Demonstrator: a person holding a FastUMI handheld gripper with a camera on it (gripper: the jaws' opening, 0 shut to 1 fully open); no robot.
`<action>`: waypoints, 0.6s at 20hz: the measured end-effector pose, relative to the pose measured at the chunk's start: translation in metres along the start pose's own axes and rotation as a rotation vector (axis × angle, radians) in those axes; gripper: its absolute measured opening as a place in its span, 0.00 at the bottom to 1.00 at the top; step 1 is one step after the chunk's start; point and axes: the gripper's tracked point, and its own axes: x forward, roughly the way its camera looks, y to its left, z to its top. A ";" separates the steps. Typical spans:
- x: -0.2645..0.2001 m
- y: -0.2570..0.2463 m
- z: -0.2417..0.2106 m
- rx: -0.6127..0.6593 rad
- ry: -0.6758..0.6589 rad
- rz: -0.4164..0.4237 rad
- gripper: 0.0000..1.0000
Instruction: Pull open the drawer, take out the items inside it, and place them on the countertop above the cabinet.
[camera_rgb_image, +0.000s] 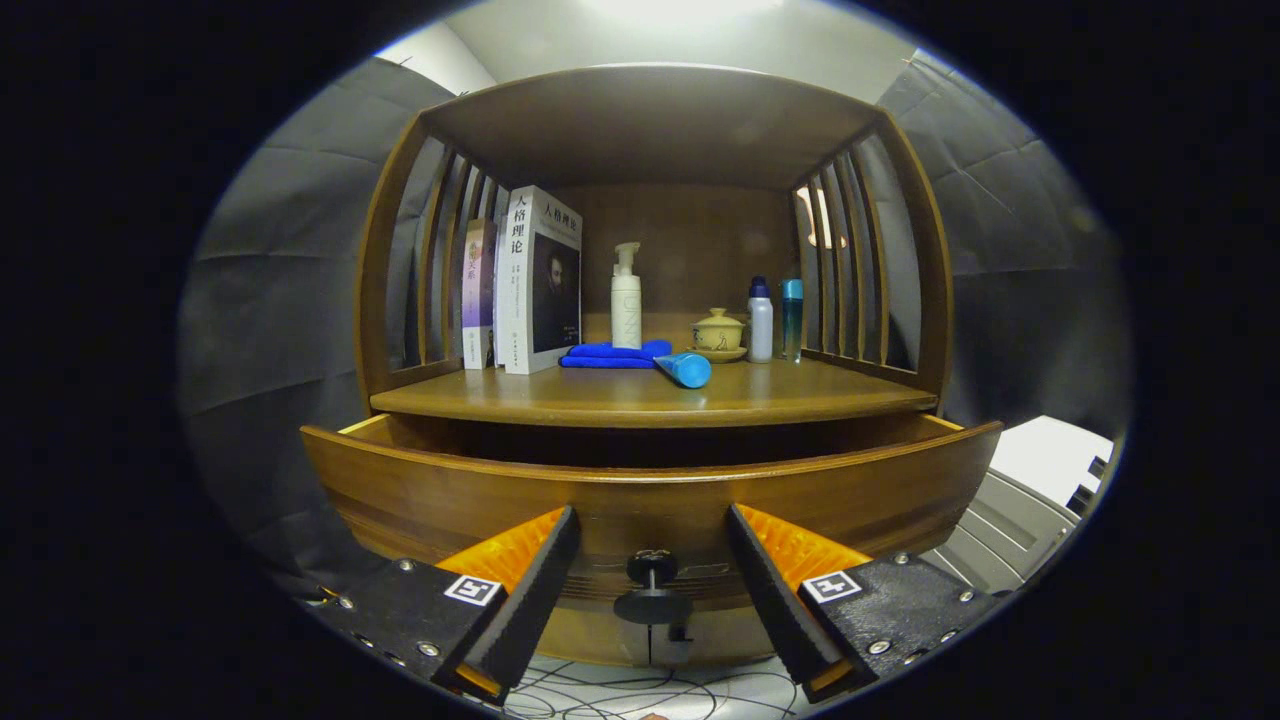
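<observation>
The wooden drawer stands pulled out from under the cabinet's countertop, its curved front facing me. Its dark round knob sits between my fingers, which stand wide apart and touch nothing. My gripper is open, close in front of the drawer front. The drawer's inside is hidden behind its front panel. On the countertop lie a folded blue cloth and a blue tube on its side.
At the back of the countertop stand books at left, a white pump bottle, a yellow lidded cup on a saucer, and two small bottles at right. Slatted wooden sides and a top shelf enclose the countertop. Cables lie on the floor below.
</observation>
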 end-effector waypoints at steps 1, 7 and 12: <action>0.007 0.000 0.001 -0.002 -0.003 -0.001 0.94; 0.045 -0.001 0.005 -0.015 -0.011 -0.001 0.94; 0.062 -0.003 0.006 -0.032 -0.019 -0.016 0.94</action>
